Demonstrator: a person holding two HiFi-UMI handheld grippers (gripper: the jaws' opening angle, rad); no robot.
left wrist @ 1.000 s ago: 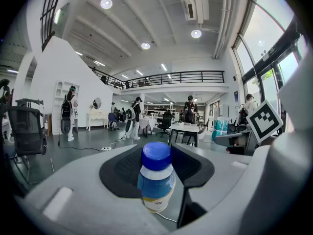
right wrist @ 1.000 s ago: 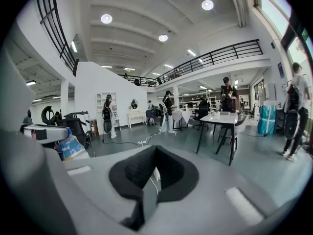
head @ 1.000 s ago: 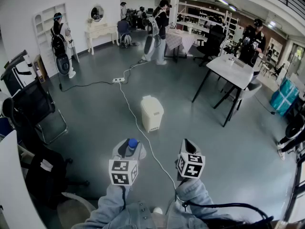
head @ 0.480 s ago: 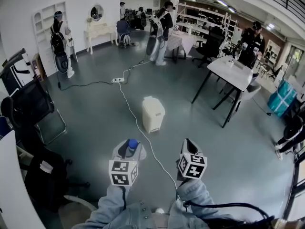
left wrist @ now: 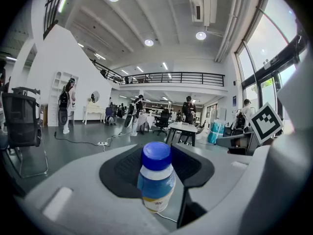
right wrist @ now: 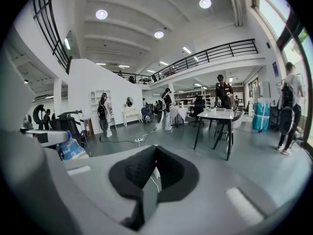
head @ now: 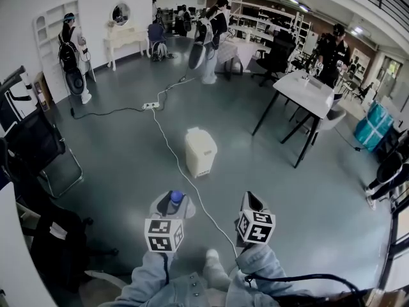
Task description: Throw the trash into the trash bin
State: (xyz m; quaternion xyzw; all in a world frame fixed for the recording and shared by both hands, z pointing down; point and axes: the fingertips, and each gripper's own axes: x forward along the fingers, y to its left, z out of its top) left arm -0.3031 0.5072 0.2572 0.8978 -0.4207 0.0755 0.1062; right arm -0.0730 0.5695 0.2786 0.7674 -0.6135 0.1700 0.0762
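A small bottle (left wrist: 156, 177) with a blue cap and blue-white label stands upright between the jaws of my left gripper (left wrist: 159, 173), which is shut on it. In the head view that left gripper (head: 172, 204) shows at lower left with the bottle's cap (head: 176, 197) poking out. My right gripper (head: 251, 203) is beside it at lower centre, shut with nothing held; its own view shows the right gripper (right wrist: 152, 173) with its pads together. A white trash bin (head: 200, 151) stands on the grey floor ahead, some way beyond both grippers, lid down.
A white cable (head: 171, 152) runs across the floor past the bin's left to a power strip (head: 151, 105). A black chair (head: 38, 146) stands at left, a white table (head: 307, 94) at right. Several people stand further back in the hall.
The bin and floor have slid slightly left and up in the head view as I step forward; a shoe now shows between my sleeves. Both grippers hold as before.
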